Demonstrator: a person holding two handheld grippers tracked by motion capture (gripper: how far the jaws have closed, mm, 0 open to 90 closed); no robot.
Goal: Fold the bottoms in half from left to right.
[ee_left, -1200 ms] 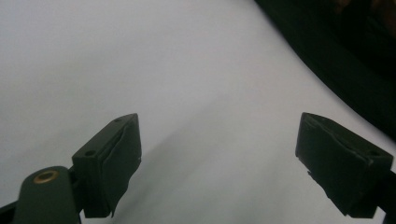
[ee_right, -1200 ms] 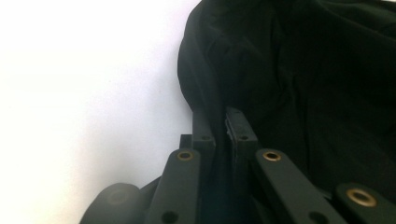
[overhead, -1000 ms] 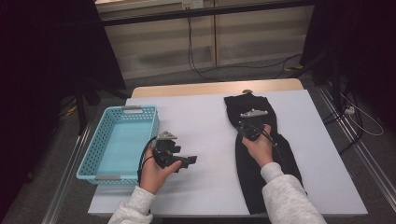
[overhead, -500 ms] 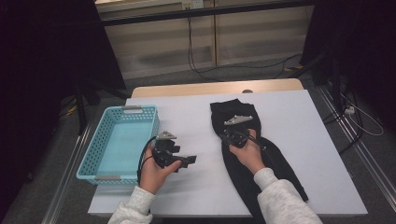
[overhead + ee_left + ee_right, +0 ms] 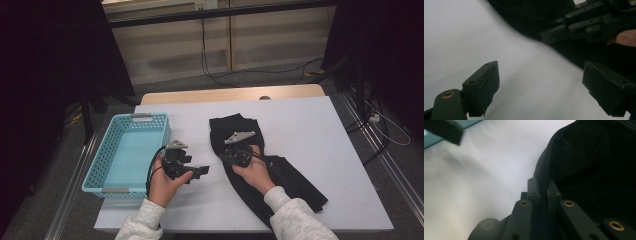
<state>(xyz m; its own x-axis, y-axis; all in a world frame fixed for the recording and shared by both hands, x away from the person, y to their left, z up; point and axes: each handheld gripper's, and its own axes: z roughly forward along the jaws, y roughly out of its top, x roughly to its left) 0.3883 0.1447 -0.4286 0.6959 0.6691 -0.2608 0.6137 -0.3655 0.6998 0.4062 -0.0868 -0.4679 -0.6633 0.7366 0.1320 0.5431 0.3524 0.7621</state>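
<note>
1. Black garment (image 5: 260, 165): lay crumpled in a long strip on the white table (image 5: 320, 130), running from beyond the right gripper back under the right hand and past that forearm toward the near table edge. Judged soft, limp and light; likely to sag and trail when lifted, not fragile, little risk of slipping once pinched

2. Right gripper (image 5: 226, 158): jaws drawn together, with a fold of the black garment's edge apparently pinched between them in the right gripper view (image 5: 543, 185); the grey plate on top faced upward. The cloth bulked to the side of the jaws and behind them

3. Left gripper (image 5: 202, 171): jaws stood wide with nothing between them, held over bare table (image 5: 474, 37); the garment's nearest edge (image 5: 529, 22) lay ahead of its jaws, just short of them, with the right gripper beyond

4. Blue basket (image 5: 125, 155): empty, on the far side of the left gripper from the garment, just beside the left hand (image 5: 165, 185)

5. Handling note: a second hold for the open gripper was judged best on a bunched fold or hem near the free end, since a single pinch would leave the rest dragging
</note>
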